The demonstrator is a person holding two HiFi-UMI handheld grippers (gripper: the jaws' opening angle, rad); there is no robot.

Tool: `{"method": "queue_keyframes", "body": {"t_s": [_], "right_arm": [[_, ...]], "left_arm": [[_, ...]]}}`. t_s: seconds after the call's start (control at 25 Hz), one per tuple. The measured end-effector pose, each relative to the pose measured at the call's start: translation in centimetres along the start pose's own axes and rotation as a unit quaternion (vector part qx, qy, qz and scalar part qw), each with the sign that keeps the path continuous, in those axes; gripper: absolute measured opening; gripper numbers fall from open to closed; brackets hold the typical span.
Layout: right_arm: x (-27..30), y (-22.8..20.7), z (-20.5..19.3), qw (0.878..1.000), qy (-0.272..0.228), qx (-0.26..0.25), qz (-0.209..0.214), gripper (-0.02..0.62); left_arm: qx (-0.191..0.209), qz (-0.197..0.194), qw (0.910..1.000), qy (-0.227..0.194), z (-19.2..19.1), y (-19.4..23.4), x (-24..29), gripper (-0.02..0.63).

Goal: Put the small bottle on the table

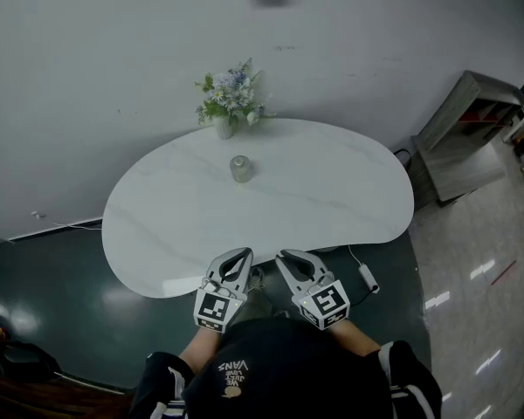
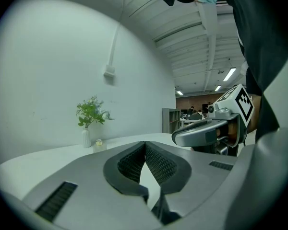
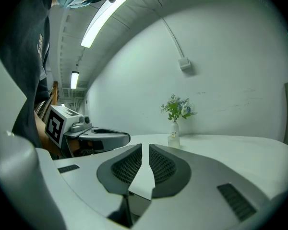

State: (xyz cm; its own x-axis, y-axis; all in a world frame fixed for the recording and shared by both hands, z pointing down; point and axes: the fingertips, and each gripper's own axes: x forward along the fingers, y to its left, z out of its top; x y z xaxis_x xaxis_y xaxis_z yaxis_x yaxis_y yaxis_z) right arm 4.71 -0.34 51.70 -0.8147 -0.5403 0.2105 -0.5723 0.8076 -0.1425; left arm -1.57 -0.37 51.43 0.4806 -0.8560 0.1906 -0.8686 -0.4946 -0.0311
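Table (image 1: 332,190) — small clear bottle (image 1: 239,168) upright; left hand-held gripper (image 1: 242,253) closed, right hand-held gripper (image 1: 284,256) closed.

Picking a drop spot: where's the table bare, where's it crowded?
Bare on the table: left end, right end and near half. Crowded only at the far edge, where the small bottle stands just in front of the flower vase.

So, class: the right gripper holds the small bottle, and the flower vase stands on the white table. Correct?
Not quite. The right gripper is empty; the small bottle stands on the table by the vase, as the head view shows.
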Motion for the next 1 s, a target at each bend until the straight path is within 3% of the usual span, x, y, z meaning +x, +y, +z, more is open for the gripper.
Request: {"method": "queue_keyframes", "body": {"t_s": [0.52,1.0], "right_arm": [[-1.5,1.1,-1.2,1.000,0.003,0.003,0.010,0.066],[-1.8,0.4,-1.1,1.000,-0.004,-0.001,-0.012,0.052]], "left_arm": [[-0.010,0.025,0.9996,-0.005,-0.2,-2.4,-3.3,0.020],[-0.006,0.041,0.9991,-0.014,0.2,-2.4,-4.5,0.020]]}}
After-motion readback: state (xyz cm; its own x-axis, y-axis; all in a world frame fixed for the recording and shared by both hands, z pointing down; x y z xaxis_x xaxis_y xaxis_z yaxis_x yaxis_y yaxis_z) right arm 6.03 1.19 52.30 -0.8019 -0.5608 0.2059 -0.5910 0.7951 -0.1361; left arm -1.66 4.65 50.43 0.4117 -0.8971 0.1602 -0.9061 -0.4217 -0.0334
